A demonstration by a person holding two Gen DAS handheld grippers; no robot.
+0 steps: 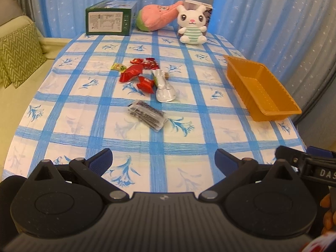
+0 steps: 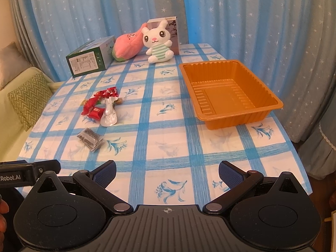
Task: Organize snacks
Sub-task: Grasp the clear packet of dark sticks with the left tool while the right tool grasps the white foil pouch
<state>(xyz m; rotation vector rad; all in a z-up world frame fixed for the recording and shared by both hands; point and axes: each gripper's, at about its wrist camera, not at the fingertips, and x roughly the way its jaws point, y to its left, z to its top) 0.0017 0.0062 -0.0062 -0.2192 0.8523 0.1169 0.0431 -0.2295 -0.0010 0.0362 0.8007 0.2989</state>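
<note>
— So, starting far left: green box (image 2: 89,59) lying on its side at the back of the table (image 2: 168,151), pink plush (image 2: 127,47) leaning next to it, white bunny (image 2: 157,42) propped against a brown carton (image 2: 174,33). Probably parked there as clutter, well apart from the work.

— And the snacks?

— Heaped left of centre: red wrappers (image 2: 94,107), a small yellow-green candy (image 1: 118,67), a silver pouch (image 2: 108,113) touching the reds, then a clear packet of dark sticks (image 2: 90,139) lying alone, nearer the front edge. Likely dumped loose for sorting.

— Container?

— Orange tray (image 2: 229,94) on the right side, upright, nothing in it. Sitting well apart from the pile, open side up, ready to receive.

— Grippers?

— Left gripper (image 1: 163,159) spread wide, gripping nothing, low over the near edge and aimed at the pile. Right gripper (image 2: 167,172) equally wide, likewise unloaded, pointed more toward the tray. Looks like a start: nothing sorted yet, closest pick presumably the clear packet.
</note>
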